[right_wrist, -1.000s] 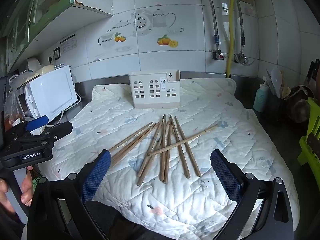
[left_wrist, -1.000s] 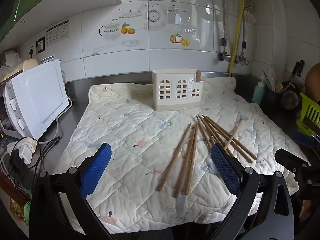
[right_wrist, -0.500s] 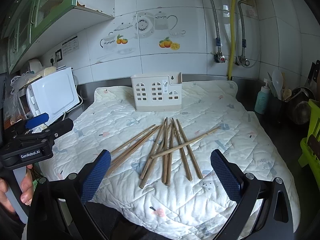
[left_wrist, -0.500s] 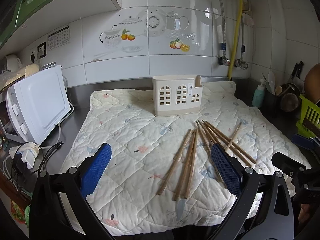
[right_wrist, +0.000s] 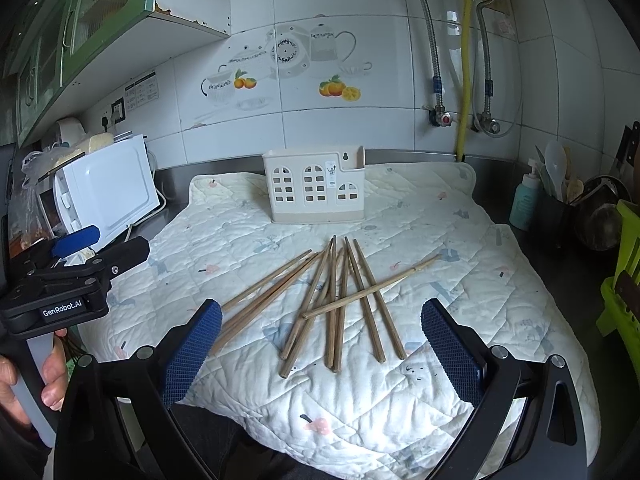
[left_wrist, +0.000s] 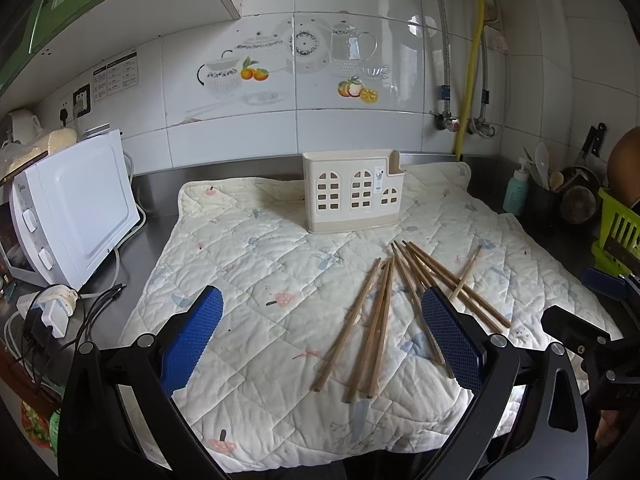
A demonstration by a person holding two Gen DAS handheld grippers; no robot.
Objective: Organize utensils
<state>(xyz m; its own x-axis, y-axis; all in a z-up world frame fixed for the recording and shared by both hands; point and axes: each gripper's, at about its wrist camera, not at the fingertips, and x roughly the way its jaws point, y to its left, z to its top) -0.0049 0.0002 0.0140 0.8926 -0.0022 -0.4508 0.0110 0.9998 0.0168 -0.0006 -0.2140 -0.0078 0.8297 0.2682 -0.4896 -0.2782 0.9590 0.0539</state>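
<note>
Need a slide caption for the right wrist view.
Open right gripper above scattered wooden chopsticks on a quilted mat, cream utensil holder behind.

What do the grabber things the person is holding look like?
Each tool is black, with two angled arms joined by silver bolts. The left tool and right tool both have fingers tipped with bumpy blue pads. From the right camera, the left tool's body shows white "GenRobot.AI" lettering and a pale grey handle gripped by a bare hand.
</note>
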